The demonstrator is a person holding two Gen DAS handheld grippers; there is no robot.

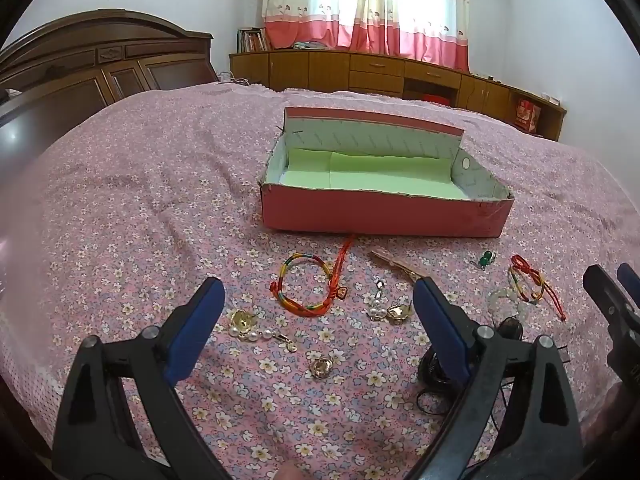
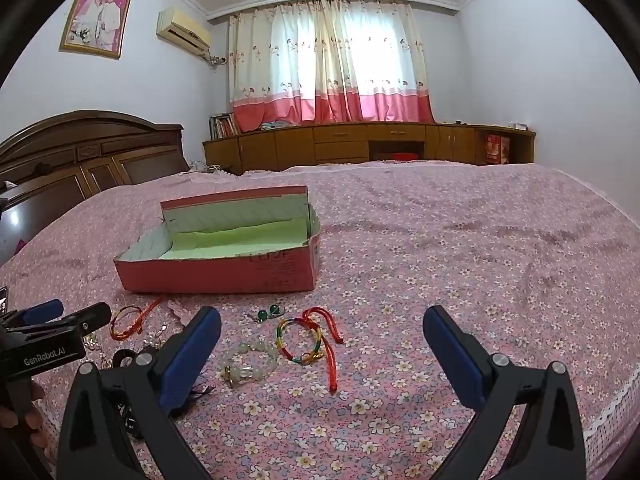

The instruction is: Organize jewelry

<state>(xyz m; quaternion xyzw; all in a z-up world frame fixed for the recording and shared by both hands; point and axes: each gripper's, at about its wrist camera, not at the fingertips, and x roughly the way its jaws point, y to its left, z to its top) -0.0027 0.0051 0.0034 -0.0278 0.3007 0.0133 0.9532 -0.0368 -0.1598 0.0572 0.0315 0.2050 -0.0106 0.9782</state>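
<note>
Hovering low over the bed (image 1: pixel 140 200), both tools gape wide and hold nothing. Jewelry lies scattered just before an open pink box (image 1: pixel 384 216). A rainbow cord bracelet (image 1: pixel 306 284) sits ahead, between the left tool (image 1: pixel 318 300) fingers; a pale bead bracelet (image 2: pixel 248 364) lies nearer the right tool (image 2: pixel 322 328).

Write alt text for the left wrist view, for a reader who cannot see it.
The open left gripper hovers over jewelry scattered on a pink floral bedspread: a rainbow cord bracelet, pearl-and-gold earrings and a gold flower charm. Behind them sits an open red box with a green lining and no jewelry visible inside; the right gripper shows at the right edge.
</note>
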